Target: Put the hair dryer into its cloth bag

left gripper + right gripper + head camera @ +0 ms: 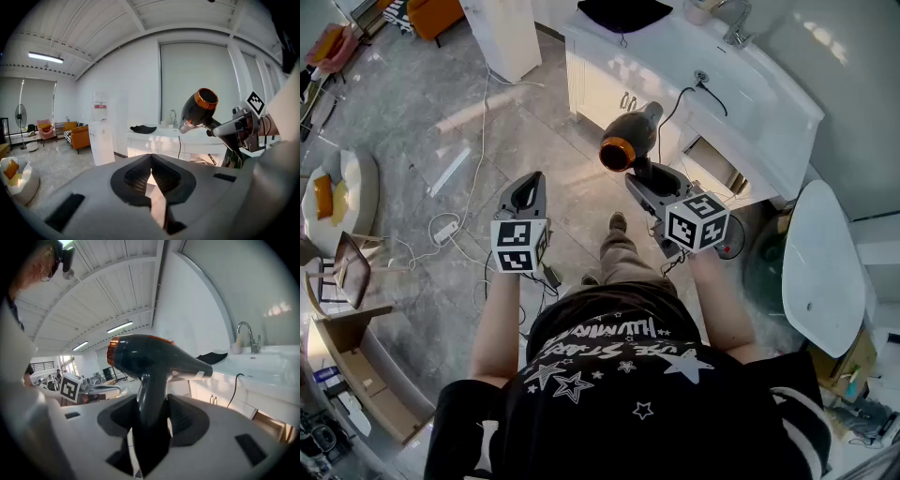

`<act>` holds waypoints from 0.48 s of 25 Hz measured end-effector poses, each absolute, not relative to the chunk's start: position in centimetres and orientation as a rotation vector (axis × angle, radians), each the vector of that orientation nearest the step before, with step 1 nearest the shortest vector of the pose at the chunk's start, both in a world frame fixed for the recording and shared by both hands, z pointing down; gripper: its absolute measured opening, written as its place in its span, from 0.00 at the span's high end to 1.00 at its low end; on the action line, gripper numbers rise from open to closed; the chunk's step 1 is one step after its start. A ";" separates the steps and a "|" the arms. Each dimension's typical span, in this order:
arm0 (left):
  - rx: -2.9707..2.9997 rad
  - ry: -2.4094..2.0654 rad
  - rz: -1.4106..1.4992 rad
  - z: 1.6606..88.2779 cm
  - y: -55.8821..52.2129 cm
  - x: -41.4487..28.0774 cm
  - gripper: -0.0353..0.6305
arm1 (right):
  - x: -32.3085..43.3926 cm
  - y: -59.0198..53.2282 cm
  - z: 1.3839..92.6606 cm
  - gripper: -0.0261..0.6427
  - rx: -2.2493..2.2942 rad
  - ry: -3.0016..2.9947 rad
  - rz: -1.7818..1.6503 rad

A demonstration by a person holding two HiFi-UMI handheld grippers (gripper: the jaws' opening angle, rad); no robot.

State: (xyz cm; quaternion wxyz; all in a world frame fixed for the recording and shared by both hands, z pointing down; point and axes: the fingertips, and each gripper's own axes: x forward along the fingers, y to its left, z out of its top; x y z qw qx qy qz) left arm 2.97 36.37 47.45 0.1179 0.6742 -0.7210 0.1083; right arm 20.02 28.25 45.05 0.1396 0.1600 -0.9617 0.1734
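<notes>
The hair dryer point(630, 142) is dark with an orange rear ring, and I hold it in the air in front of the white vanity counter point(769, 108). My right gripper point(643, 184) is shut on its handle point(149, 401), with the body point(157, 356) lying across above the jaws. Its black cord point(675, 108) runs up to the counter. The black cloth bag point(624, 12) lies flat on the counter's far left end and shows in both gripper views too point(143, 128) point(212, 357). My left gripper point(528, 186) is shut with nothing in it point(151, 177), level with the right one and to its left.
A sink with a faucet point(734, 28) is set in the counter. A white cabinet point(504, 33) stands left of it. Cables and a power strip point(445, 229) lie on the floor at the left. At the right stands a white oval table point(820, 267).
</notes>
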 end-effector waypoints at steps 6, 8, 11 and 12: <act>1.990 -2.112 0.324 47.2 36.6 3.6 0.93 | 20.5 28.2 45.0 0.67 0.473 -2.787 0.515; 1.991 -2.109 0.329 47.3 36.7 3.6 0.93 | 20.6 28.2 45.2 0.67 0.473 -2.782 0.520; 1.986 -2.097 0.335 47.8 36.8 3.5 0.93 | 20.7 28.1 45.5 0.67 0.473 -2.775 0.528; 1.983 -2.092 0.337 48.0 36.8 3.5 0.93 | 20.7 28.0 45.6 0.67 0.472 -2.773 0.531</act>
